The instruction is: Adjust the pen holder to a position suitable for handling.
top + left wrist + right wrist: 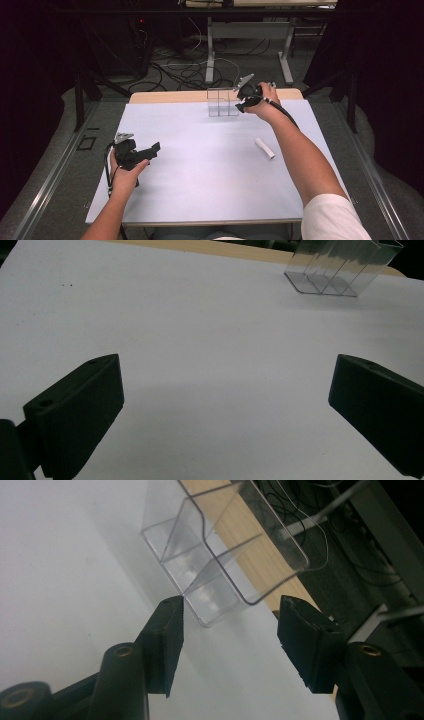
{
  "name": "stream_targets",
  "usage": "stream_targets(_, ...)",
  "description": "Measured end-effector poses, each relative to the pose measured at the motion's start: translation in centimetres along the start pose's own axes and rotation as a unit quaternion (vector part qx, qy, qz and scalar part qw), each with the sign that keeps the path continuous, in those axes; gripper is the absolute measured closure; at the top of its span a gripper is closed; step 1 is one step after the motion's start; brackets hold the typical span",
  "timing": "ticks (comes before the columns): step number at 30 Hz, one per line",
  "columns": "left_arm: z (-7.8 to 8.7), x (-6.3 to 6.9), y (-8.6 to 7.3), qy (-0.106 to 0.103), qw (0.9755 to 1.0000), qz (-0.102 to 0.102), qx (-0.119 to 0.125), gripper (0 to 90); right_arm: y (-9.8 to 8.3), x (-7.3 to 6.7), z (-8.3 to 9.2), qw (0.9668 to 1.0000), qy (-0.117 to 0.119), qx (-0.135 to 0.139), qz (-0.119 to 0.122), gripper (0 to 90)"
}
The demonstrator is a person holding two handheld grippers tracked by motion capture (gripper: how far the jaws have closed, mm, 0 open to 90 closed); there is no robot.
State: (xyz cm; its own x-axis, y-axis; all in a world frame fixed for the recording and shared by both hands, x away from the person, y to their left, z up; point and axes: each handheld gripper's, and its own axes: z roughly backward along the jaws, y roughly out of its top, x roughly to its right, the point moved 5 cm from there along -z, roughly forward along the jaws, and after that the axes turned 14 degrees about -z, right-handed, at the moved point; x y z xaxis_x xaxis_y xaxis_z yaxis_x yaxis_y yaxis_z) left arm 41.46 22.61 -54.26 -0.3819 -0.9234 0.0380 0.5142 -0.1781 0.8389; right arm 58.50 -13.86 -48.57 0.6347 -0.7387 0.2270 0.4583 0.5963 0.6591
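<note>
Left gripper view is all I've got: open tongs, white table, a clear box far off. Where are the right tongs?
Observer: The right tongs are at the clear box, near the far edge of the table.
Operator: Gripping it?
Observer: No. In the right gripper view they stand open, with the box's near end just ahead of the tips.
Operator: Anything else lying around?
Observer: A white cylinder lies flat toward the table's right side, apart from the box.
</note>
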Motion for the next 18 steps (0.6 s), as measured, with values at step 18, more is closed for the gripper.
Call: stream_targets(18, -0.1, 0.0, -0.1, 0.002, 1.0, 0.003, 0.003, 1.8, 2.5, -2.0, -2.7, 0.9915, 0.02, -0.023, 0.126, 49.0)
